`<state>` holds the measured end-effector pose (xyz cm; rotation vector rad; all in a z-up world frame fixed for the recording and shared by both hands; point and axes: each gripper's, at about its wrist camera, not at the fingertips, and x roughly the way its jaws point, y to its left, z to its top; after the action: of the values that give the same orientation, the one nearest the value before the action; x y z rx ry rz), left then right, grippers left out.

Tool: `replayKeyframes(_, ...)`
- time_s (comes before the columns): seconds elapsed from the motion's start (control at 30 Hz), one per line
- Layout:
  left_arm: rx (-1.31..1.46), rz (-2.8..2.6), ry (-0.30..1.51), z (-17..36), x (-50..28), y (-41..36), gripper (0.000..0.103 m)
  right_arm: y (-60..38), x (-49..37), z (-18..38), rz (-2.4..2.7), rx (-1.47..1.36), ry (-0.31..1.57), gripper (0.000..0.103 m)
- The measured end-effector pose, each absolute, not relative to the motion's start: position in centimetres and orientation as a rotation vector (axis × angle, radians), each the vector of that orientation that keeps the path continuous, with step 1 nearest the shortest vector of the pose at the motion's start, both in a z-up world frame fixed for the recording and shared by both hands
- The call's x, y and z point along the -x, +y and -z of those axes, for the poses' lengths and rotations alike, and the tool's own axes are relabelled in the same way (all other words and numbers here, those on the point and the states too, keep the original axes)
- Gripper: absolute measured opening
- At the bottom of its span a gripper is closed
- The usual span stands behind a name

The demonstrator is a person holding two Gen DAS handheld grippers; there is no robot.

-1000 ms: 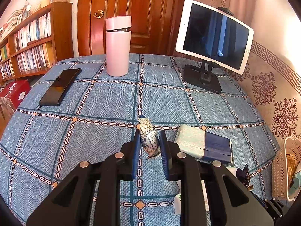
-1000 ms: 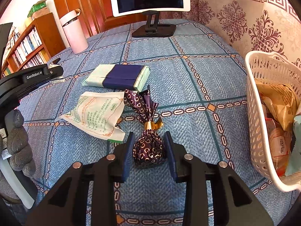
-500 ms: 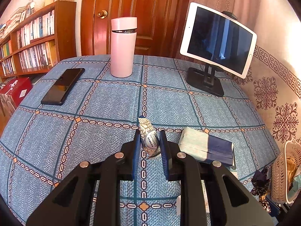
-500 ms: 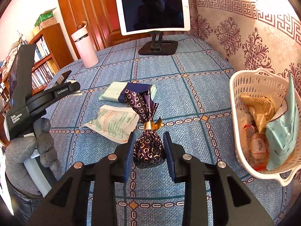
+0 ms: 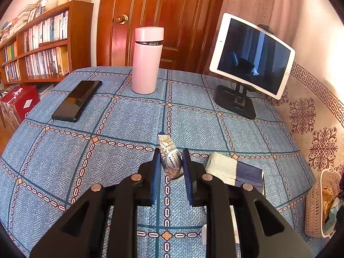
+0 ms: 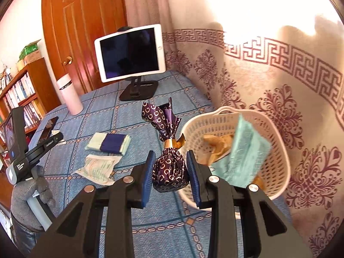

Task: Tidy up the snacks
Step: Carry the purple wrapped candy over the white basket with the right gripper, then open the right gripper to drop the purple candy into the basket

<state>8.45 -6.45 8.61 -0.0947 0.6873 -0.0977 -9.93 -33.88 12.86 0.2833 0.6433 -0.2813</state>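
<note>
Right wrist: right gripper [image 6: 169, 169] clamps purple candy [image 6: 168, 167] beside basket [image 6: 277, 172] rim.

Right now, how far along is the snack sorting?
Partly done: the basket already holds a teal pack and a tan wrapper. In hand: the right gripper grips a purple candy beside the basket; the left gripper grips a silver snack. Left on the table: a blue pack and a white packet.

Basket [image 5: 318, 210] cut off by frame edge, contents [image 5: 327, 197] indistinct.
</note>
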Motion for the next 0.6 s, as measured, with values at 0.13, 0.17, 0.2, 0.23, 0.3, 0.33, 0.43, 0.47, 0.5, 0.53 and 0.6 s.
replayKeyframes(0.13,0.101,0.101,0.678,-8.9,-8.2,-6.3,0.020,-36.9,12.4,-14.0,0.398,-0.309,0.602,0.030)
replayKeyframes(0.17,0.104,0.101,0.676,-9.0,-8.2,-6.2,0.020,-37.8,12.9,-14.1,0.427,-0.316,0.597,0.030)
replayKeyframes(0.2,0.106,0.101,0.674,-9.1,-8.2,-6.2,0.020,-38.5,13.3,-14.0,0.453,-0.321,0.594,0.030)
replayKeyframes(0.23,0.110,0.098,0.671,-9.2,-8.1,-6.1,0.020,-39.2,13.6,-13.9,0.481,-0.326,0.595,0.030)
replayKeyframes(0.3,0.113,0.094,0.662,-9.3,-7.9,-6.0,0.020,-40.7,13.7,-13.2,0.525,-0.344,0.611,0.030)
replayKeyframes(0.33,0.114,0.094,0.658,-9.4,-7.9,-6.0,0.020,-41.4,13.7,-12.8,0.535,-0.353,0.622,0.030)
replayKeyframes(0.43,0.116,0.094,0.653,-9.6,-7.8,-6.0,0.020,-42.7,13.2,-11.0,0.564,-0.370,0.658,0.030)
replayKeyframes(0.47,0.117,0.095,0.652,-9.6,-7.8,-6.0,0.020,-43.0,13.2,-10.4,0.572,-0.383,0.670,0.030)
replayKeyframes(0.5,0.118,0.095,0.651,-9.6,-7.8,-6.0,0.020,-43.3,13.3,-9.9,0.586,-0.399,0.682,0.031)
replayKeyframes(0.53,0.118,0.094,0.651,-9.6,-7.8,-6.1,0.020,-43.6,13.5,-9.4,0.589,-0.424,0.693,0.032)
replayKeyframes(0.6,0.113,0.093,0.652,-9.5,-7.7,-6.2,0.020,-44.1,14.2,-9.0,0.577,-0.472,0.686,0.032)
